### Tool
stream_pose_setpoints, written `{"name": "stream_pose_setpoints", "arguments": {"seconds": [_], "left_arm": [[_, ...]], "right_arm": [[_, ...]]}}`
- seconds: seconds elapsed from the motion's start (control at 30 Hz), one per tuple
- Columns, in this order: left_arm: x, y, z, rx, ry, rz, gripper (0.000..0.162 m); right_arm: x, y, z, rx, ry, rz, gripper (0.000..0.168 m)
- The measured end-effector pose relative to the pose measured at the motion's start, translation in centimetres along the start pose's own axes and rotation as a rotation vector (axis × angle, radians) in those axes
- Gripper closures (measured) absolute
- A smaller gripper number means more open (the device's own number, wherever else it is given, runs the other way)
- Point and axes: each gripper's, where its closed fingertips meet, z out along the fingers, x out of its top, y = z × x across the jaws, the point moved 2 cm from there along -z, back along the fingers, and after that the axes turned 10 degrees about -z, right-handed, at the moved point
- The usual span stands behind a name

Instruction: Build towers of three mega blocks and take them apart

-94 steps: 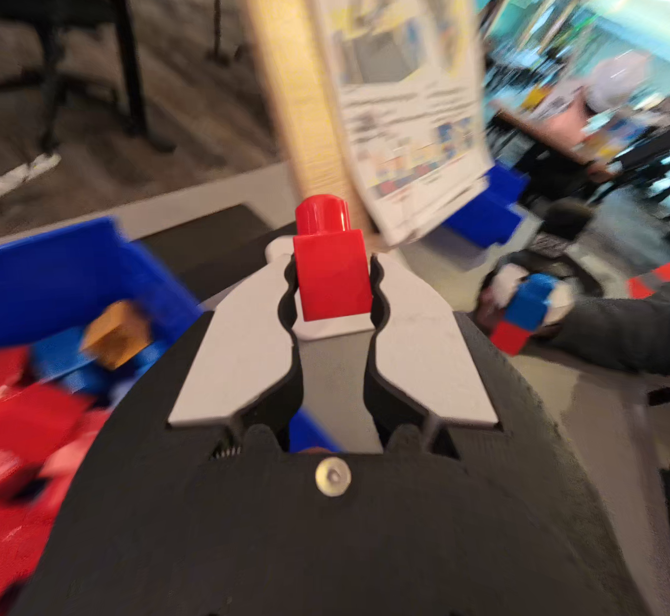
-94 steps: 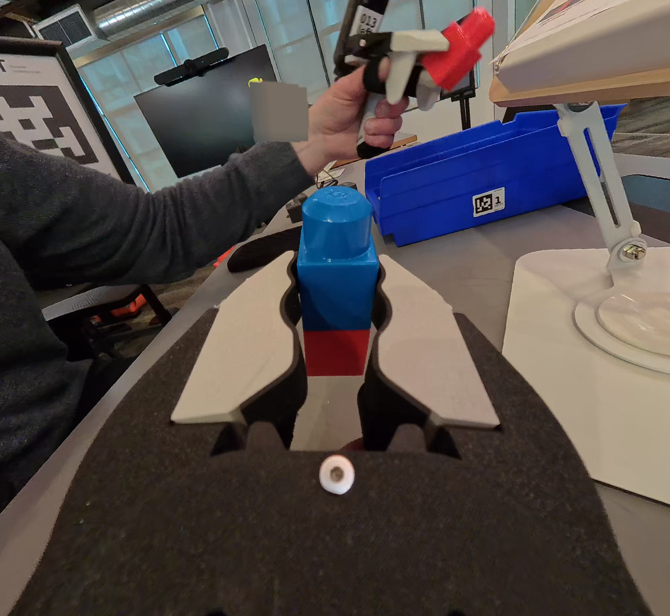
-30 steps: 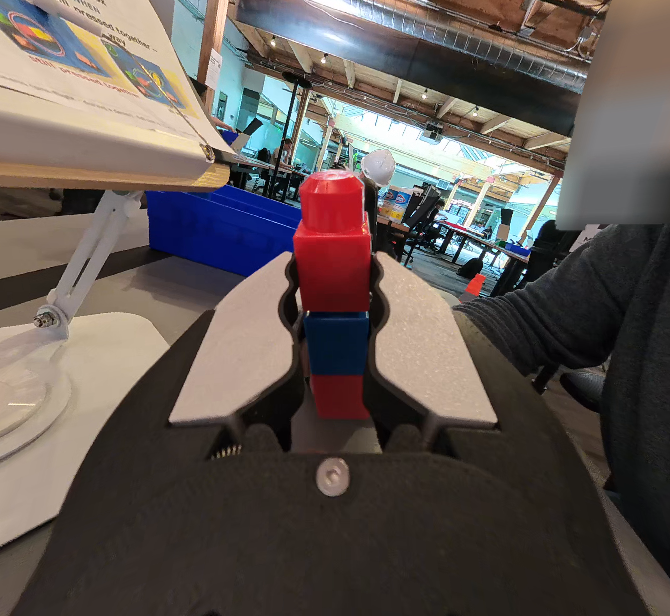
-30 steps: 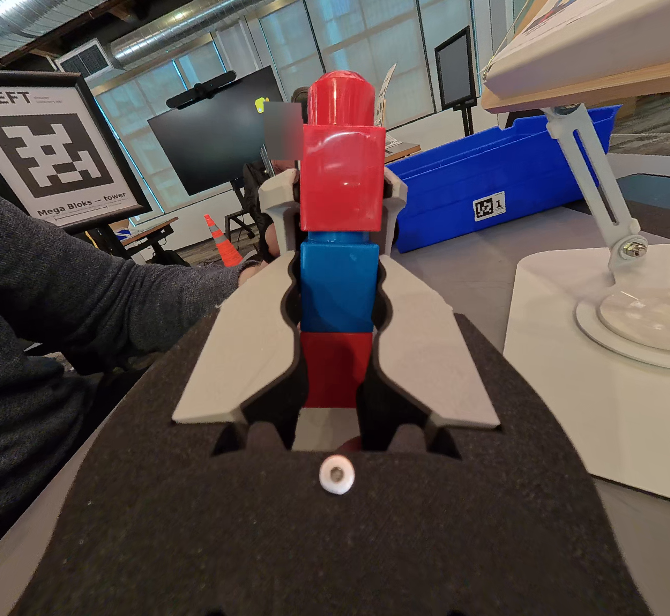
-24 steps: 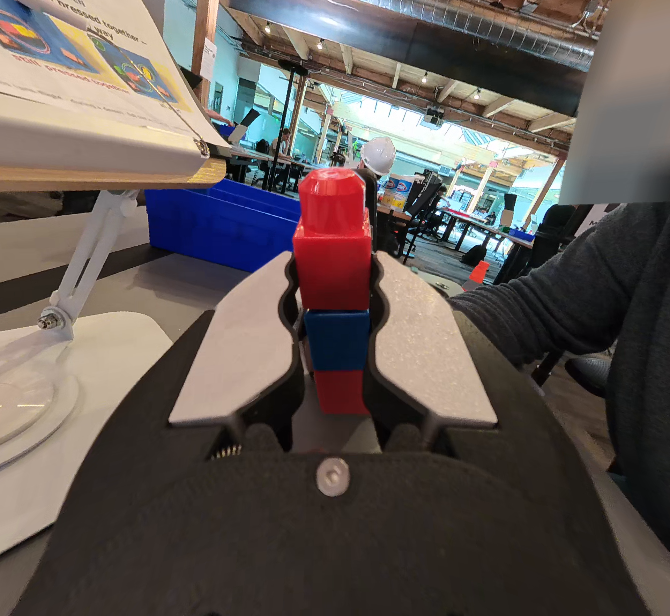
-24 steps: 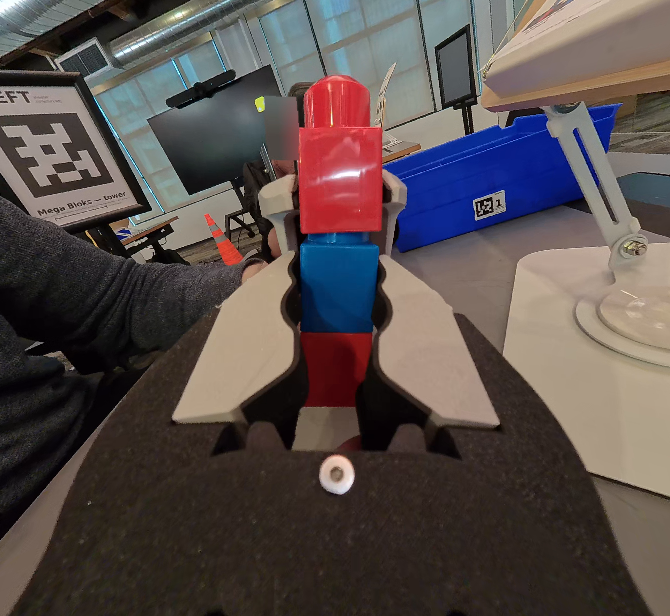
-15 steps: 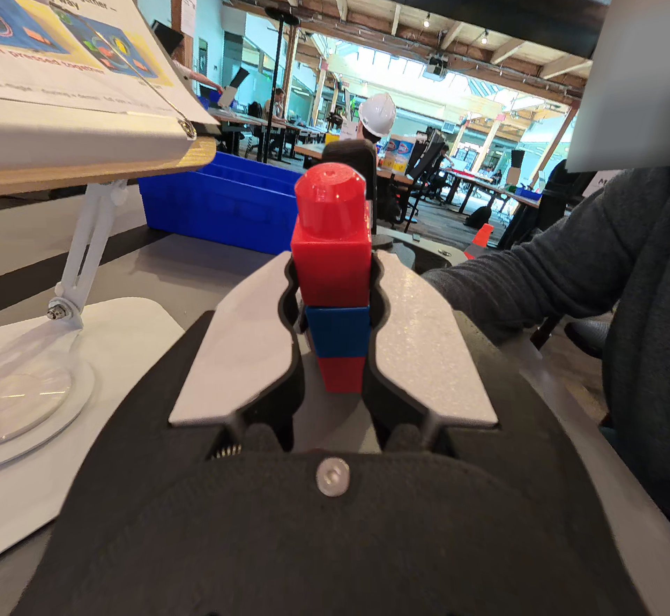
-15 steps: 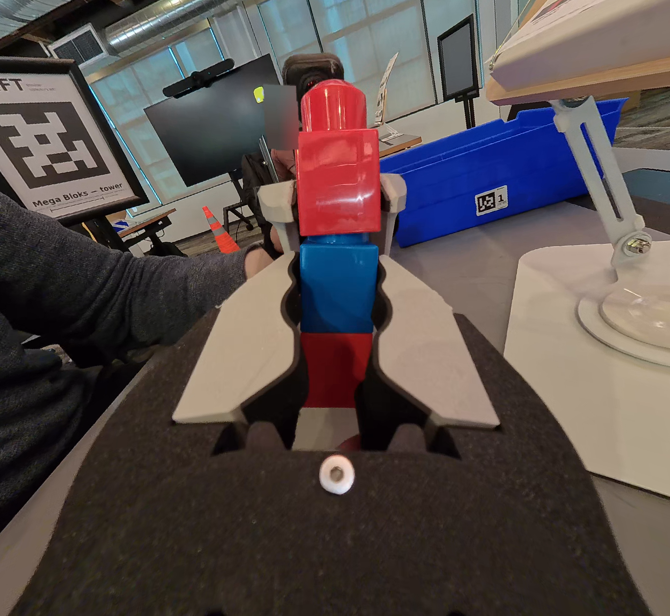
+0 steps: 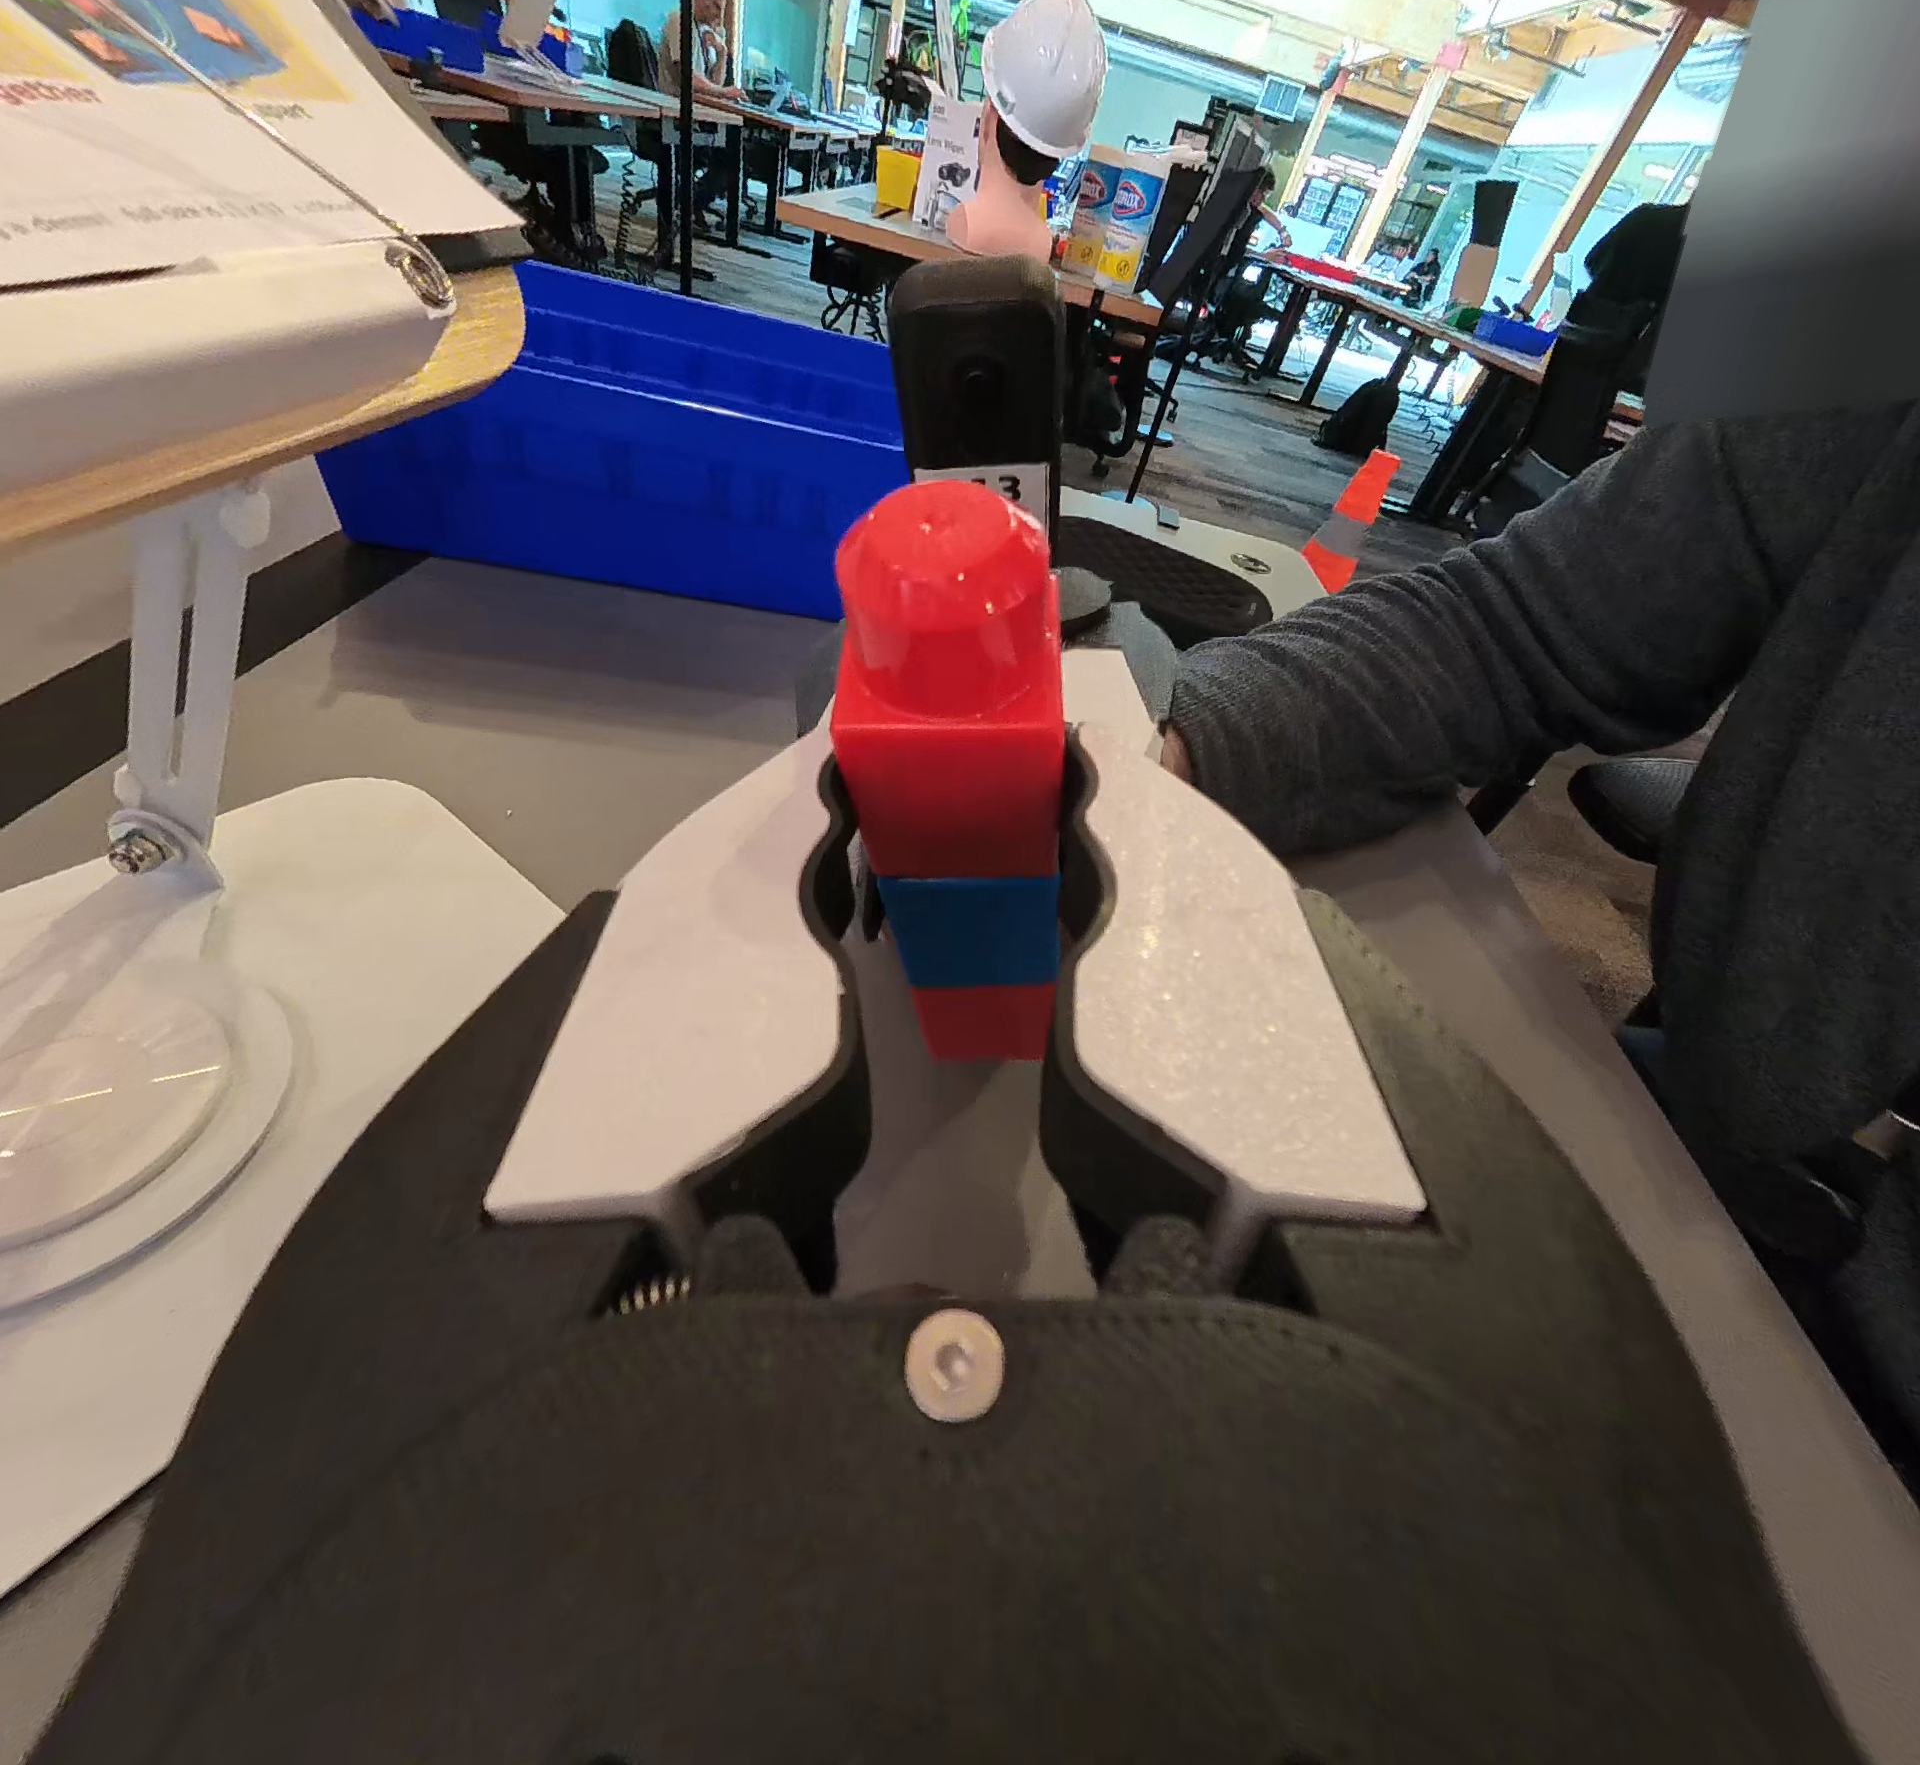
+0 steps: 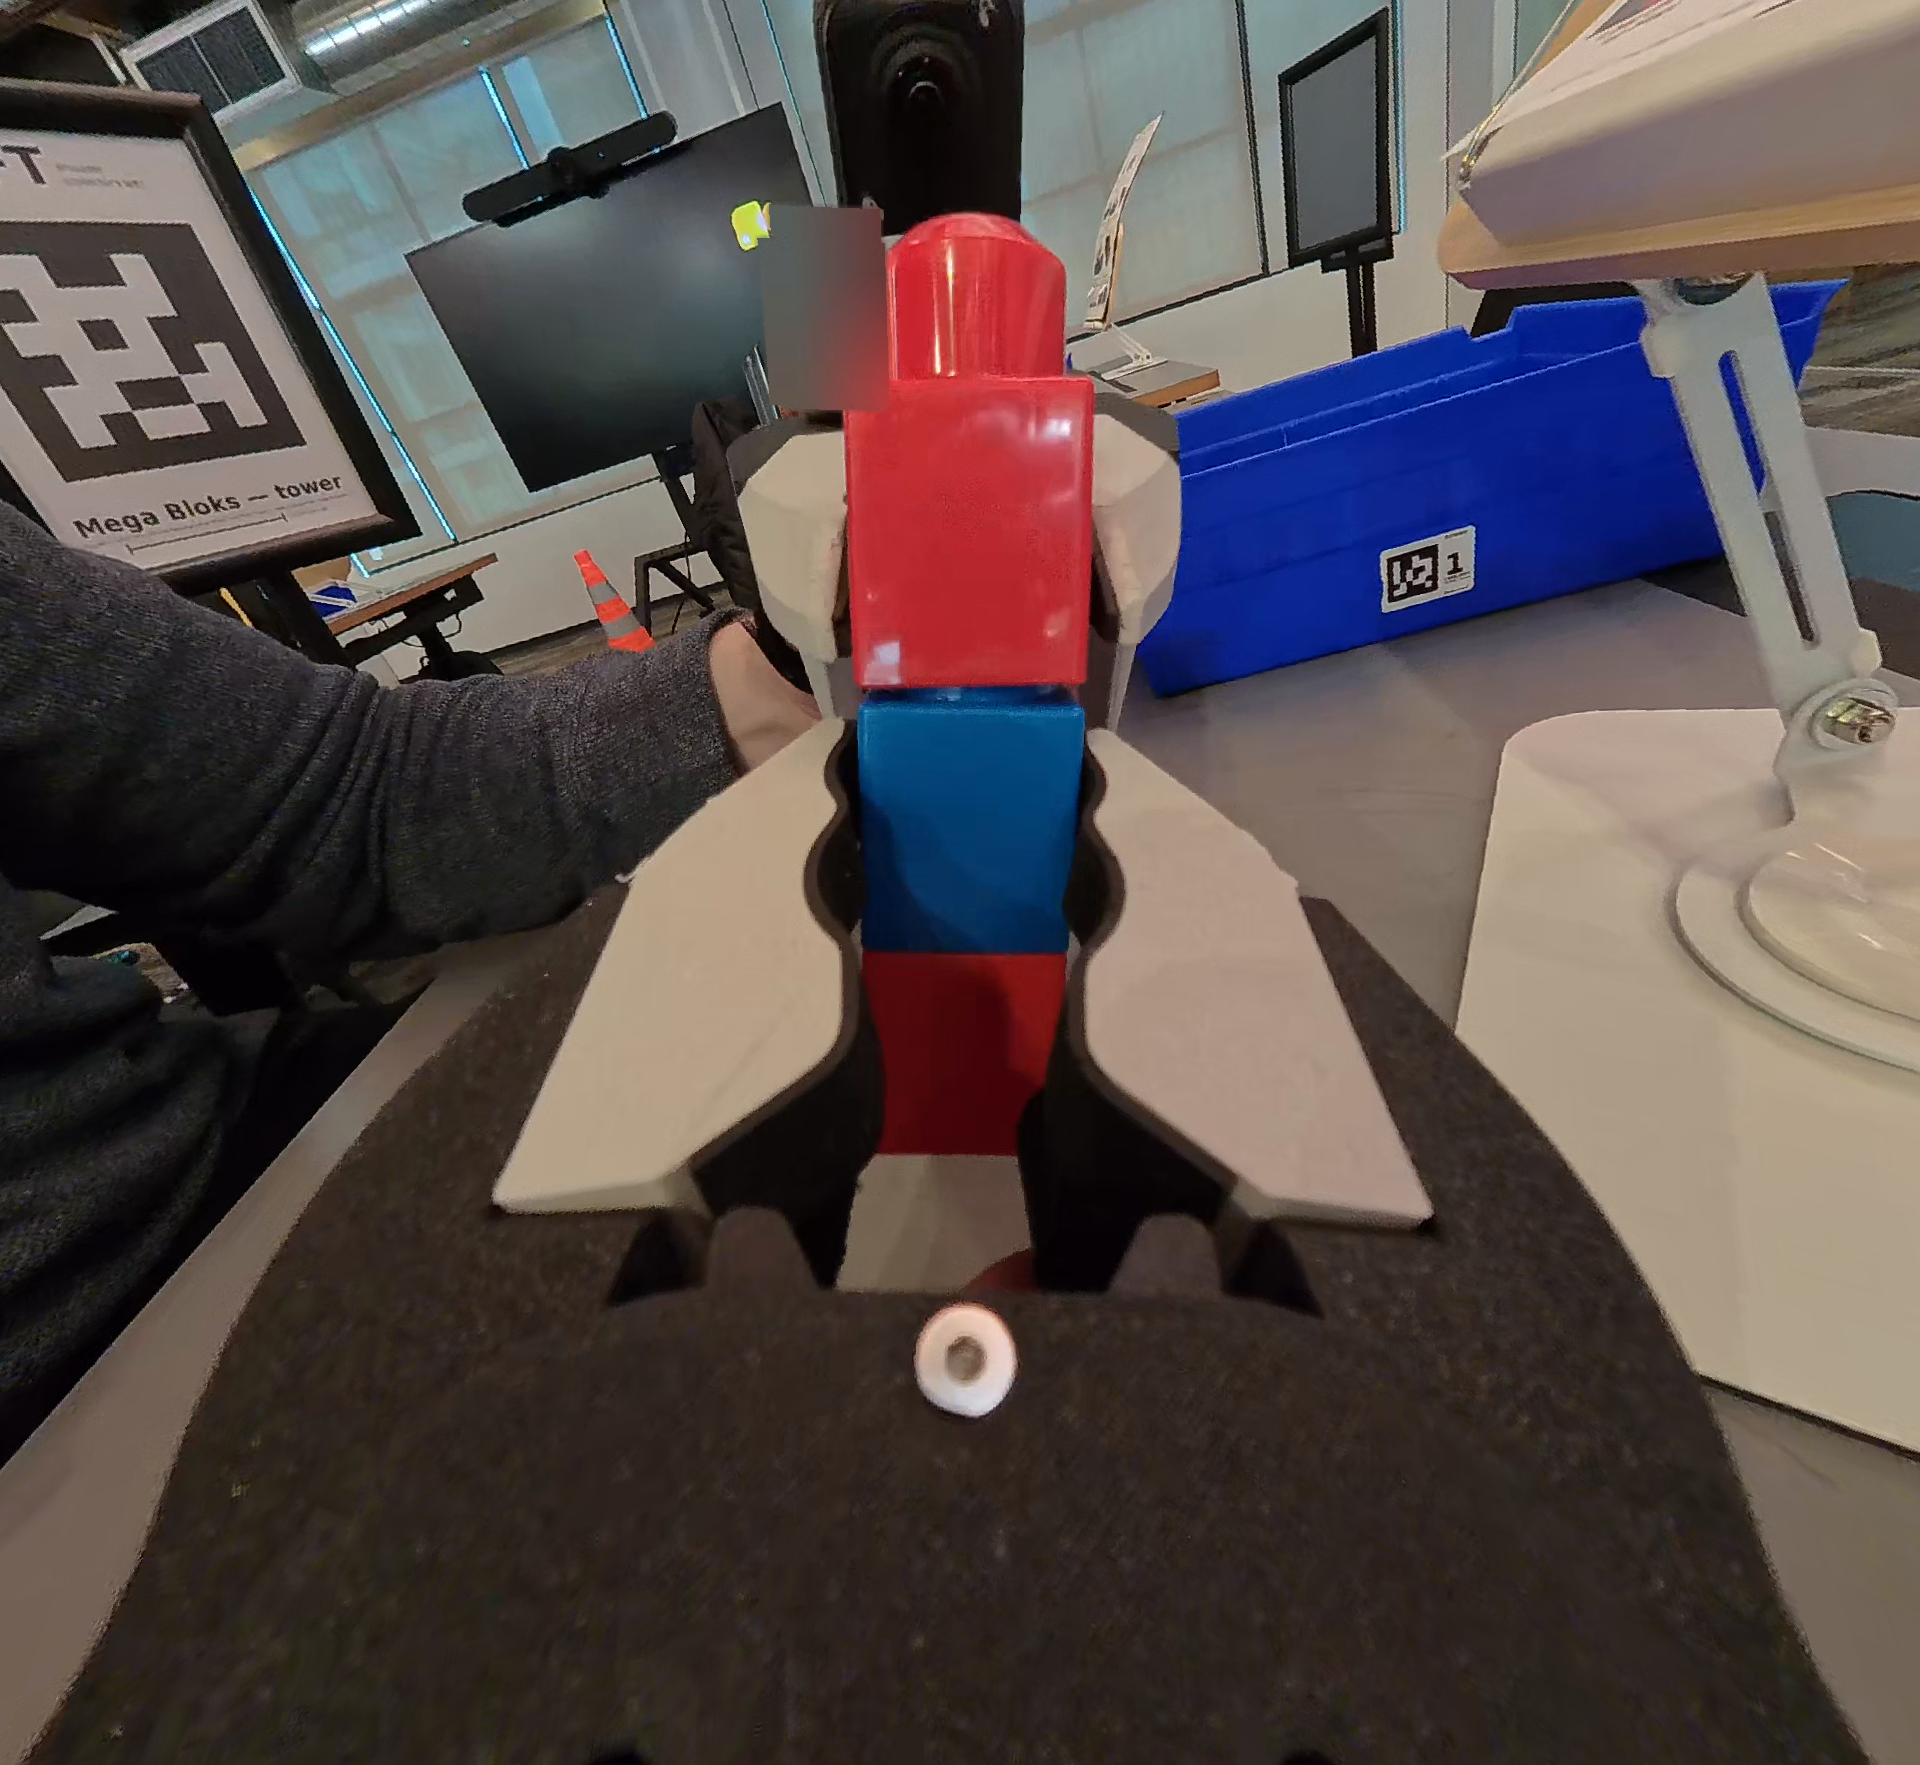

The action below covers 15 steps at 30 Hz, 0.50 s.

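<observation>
Tower of three blocks, red top block [image 9: 948, 770] on blue block [image 10: 964, 832] on red bottom block [image 10: 961, 1050], dead centre in both views, standing on grey bench [image 9: 582, 707].

Left hand-held gripper [image 9: 951, 842] clamped on top block. Right hand-held gripper [image 10: 966, 842] clamped on blue one, bottom red just below its tips.

Guessing pull-apart is next. Risks:
- uneven pull = tower tilts, block pops out of grip
- bottom red drops off
- loose piece skids toward blue bin [image 9: 623, 458] at 11 o'clock
</observation>
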Motion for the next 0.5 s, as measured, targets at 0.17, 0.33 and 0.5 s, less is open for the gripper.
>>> {"name": "stream_pose_setpoints", "arguments": {"seconds": [0.17,0.33,0.5], "left_arm": [[0.2,0.0,-0.1,-0.001,0.005,-0.001,0.126],[1.2,0.0,-0.8,0.018,0.013,0.004,0.115],[1.4,0.2,-0.3,0.043,-0.052,0.026,0.125]], "right_arm": [[0.0,0.0,0.0,0.003,-0.001,0.001,0.132],[0.0,0.0,0.0,0.003,-0.003,0.0,0.132],[-0.1,0.0,0.1,0.003,-0.009,-0.003,0.132]]}}
